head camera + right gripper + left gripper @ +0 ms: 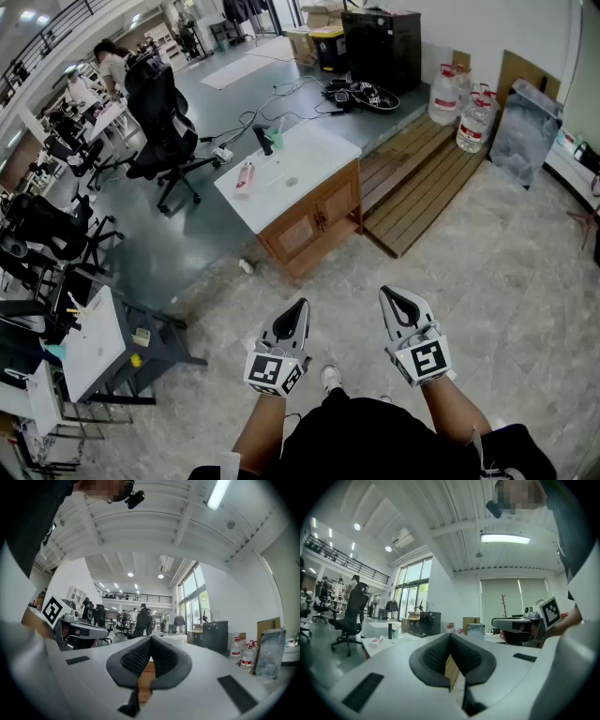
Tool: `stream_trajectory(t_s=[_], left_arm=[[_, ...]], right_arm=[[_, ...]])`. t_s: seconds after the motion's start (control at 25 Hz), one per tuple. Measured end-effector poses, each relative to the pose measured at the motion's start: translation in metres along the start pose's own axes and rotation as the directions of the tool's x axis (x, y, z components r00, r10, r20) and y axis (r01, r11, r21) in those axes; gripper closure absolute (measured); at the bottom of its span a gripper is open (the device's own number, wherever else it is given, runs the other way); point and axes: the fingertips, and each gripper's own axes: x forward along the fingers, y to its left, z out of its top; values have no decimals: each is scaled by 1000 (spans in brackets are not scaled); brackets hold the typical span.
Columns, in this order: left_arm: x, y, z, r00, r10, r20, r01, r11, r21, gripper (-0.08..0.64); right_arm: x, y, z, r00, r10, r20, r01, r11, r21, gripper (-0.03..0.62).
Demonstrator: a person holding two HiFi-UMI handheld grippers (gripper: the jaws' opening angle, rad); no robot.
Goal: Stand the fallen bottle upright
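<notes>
we are holding the left gripper (298, 305) and right gripper (394, 292) clenched on nothing, side by side. well ahead, the pale pink bottle (245, 175) is lying flat on the white counter (319, 150), near a dark upright bottle (264, 141).

Open office: desks (94, 342), swivel chairs (164, 117)

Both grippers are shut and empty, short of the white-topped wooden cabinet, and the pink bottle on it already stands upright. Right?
No. The pink bottle lies on its side on the white-topped wooden cabinet, as the head view shows. The left gripper and right gripper are indeed shut, empty and short of the cabinet.
</notes>
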Motion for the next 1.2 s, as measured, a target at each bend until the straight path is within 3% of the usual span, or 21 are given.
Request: stream_trajectory(t_s=[0.16, 0.28, 0.4, 0.56, 0.68, 0.88, 1.2], left_arm=[[-8, -17, 0, 1000, 20, -16, -19, 1000, 16, 545], [-17, -26, -2, 999, 27, -23, -27, 999, 18, 545], [-21, -34, -1, 999, 17, -29, -16, 999, 30, 545], [-26, -38, 9, 1000, -7, 1, 7, 1000, 7, 545], [-28, -32, 17, 1000, -10, 20, 10, 1000, 14, 545], [-31, -10, 24, 1000, -6, 25, 5, 1000, 30, 545], [-28, 38, 40, 999, 2, 47, -5, 999, 51, 545]], right_arm=[[-19, 0, 7, 999, -6, -32, 5, 1000, -19, 581], [-29, 4, 12, 999, 3, -54, -1, 1000, 24, 580], [-31, 6, 22, 1000, 8, -16, -7, 999, 47, 581], [-31, 9, 10, 997, 7, -79, -3, 999, 52, 580], [-32, 12, 14, 1000, 6, -26, -4, 998, 69, 578], [-23, 16, 27, 1000, -1, -13, 3, 991, 137, 577], [22, 46, 35, 997, 75, -30, -73, 996, 52, 577]])
